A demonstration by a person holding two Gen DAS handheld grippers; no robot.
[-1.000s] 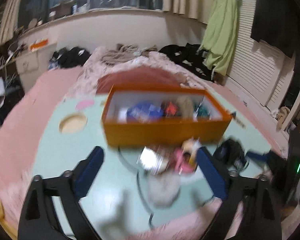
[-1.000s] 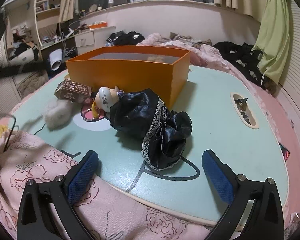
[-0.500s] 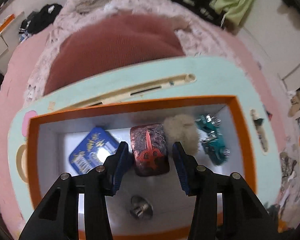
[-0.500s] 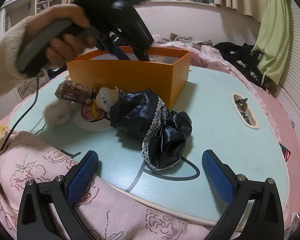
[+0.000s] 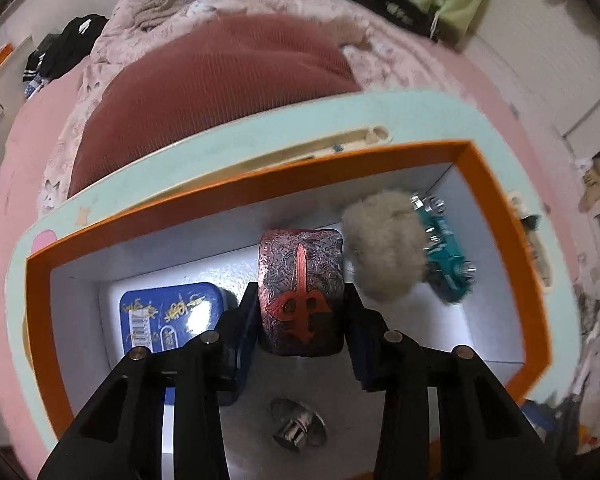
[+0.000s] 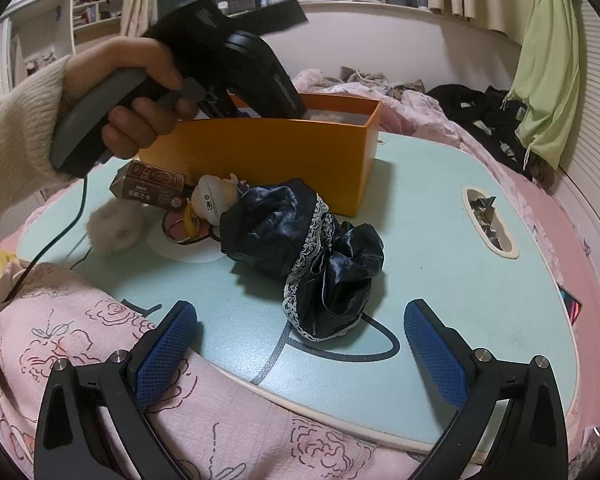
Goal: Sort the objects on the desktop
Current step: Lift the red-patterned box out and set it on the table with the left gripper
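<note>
My left gripper (image 5: 300, 300) reaches down into the orange box (image 5: 496, 216) and is shut on a red patterned case (image 5: 300, 280). In the box lie a blue tin (image 5: 172, 312), a beige fluffy ball (image 5: 384, 248), a teal toy (image 5: 446, 256) and a small metal piece (image 5: 298, 426). From the right wrist view the left gripper's body (image 6: 236, 64) dips into the orange box (image 6: 260, 156). My right gripper (image 6: 300, 344) is open and empty at the table's near edge, in front of a black lace-trimmed cloth (image 6: 300, 248).
On the mint table (image 6: 460, 264) beside the box lie a brown carton (image 6: 148, 186), a small doll with a white head (image 6: 214, 200), a pink ring (image 6: 180, 226) and a grey fluffy ball (image 6: 114, 226). A pink floral blanket (image 6: 100, 344) covers the near edge.
The left gripper swung from the table front to above the box, then lowered into it with its jaws closing on the red case. The right gripper has stayed still.
</note>
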